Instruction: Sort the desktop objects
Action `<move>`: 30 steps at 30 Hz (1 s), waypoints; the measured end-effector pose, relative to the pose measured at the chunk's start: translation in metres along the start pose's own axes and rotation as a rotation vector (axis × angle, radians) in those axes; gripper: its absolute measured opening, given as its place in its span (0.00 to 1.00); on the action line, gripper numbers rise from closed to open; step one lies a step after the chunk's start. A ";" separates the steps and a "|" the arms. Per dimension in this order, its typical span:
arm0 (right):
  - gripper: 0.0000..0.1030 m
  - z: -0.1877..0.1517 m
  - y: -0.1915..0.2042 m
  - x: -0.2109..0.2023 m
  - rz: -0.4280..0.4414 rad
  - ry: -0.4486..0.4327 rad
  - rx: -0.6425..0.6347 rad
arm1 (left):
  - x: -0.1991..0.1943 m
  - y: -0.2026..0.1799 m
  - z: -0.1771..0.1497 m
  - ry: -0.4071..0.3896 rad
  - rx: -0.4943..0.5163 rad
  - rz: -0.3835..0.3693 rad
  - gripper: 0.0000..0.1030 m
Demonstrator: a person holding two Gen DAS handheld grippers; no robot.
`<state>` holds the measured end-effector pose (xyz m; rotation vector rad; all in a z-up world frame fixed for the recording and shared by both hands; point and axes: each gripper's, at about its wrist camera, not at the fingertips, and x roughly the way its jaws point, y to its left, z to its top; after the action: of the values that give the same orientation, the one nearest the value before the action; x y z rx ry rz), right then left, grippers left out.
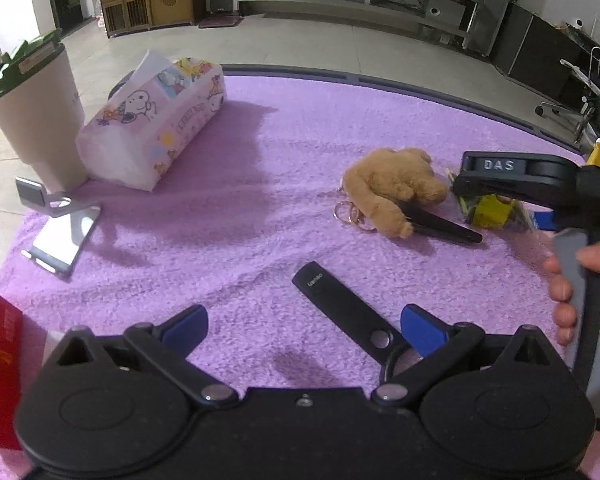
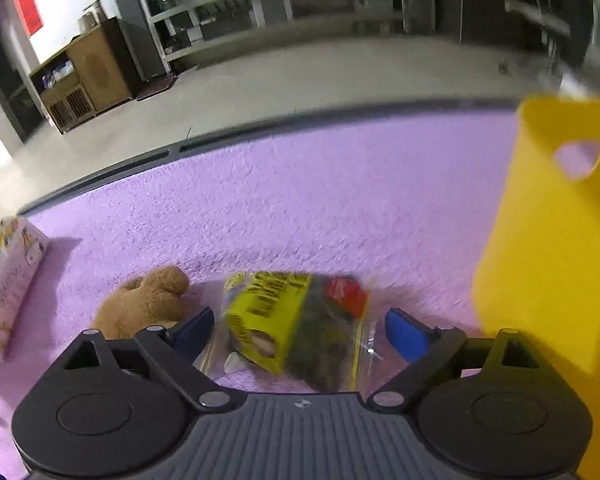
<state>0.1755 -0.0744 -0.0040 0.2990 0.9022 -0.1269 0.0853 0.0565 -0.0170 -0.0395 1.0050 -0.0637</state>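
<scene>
A cup (image 1: 32, 120) with a green lid stood at the far left, off the purple mat (image 1: 260, 184), and a phone stand (image 1: 60, 236) lay at the mat's edge just in front of it. A tissue pack (image 1: 156, 128) sat beyond the stand on the mat. The left gripper (image 1: 302, 326) hung low over the mat with its jaws wide and nothing clamped; a black stick (image 1: 340, 304) lay on the mat between its fingers, running under the right-hand one.

Right of centre lay a plush (image 1: 396, 188) with a keyring, and the right gripper (image 2: 300, 330) stood over the spot just beside it, one finger passing under the plush's edge in the left wrist view. Its jaws were spread wide around a snack bag (image 2: 300, 320), yellow and crinkly, which lay on the mat between the blue pads without either pad pressing it. A yellow bin (image 2: 548, 240) stood close at the right.

The step in hand seemed to be taking the bag for the bin. To do it well, the right gripper should come down squarely so both pads meet the bag's sides, clear of the plush. Closing should be gentle, since the film would probably crumple and slip. The bag should be lifted clear of the bin's wall before being carried across.
</scene>
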 end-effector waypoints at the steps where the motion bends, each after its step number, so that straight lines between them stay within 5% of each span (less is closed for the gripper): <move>1: 0.71 0.001 0.001 -0.002 0.000 -0.001 0.005 | 0.000 0.000 0.000 0.001 0.001 -0.001 1.00; 2: 0.56 0.001 0.003 -0.005 0.027 0.011 -0.010 | 0.000 0.000 -0.001 0.001 0.004 -0.002 1.00; 4: 0.47 -0.002 0.009 -0.013 0.024 0.058 -0.046 | 0.001 0.000 -0.001 0.005 0.006 0.001 1.00; 19: 0.52 -0.108 -0.026 -0.110 0.003 0.223 -0.133 | -0.016 -0.007 -0.019 0.006 0.083 -0.047 1.00; 22: 0.64 -0.110 -0.028 -0.119 0.023 0.164 -0.177 | -0.014 -0.010 -0.023 0.022 0.081 -0.078 1.00; 25: 0.83 -0.107 -0.031 -0.132 0.060 0.007 -0.186 | -0.012 -0.010 -0.024 0.034 0.057 -0.089 1.00; 30: 0.84 -0.101 -0.037 -0.138 0.127 -0.069 -0.150 | -0.010 -0.012 -0.020 0.018 0.016 -0.070 1.00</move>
<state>0.0061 -0.0805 0.0381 0.2103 0.8172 0.0477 0.0632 0.0456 -0.0187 -0.0602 1.0209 -0.1363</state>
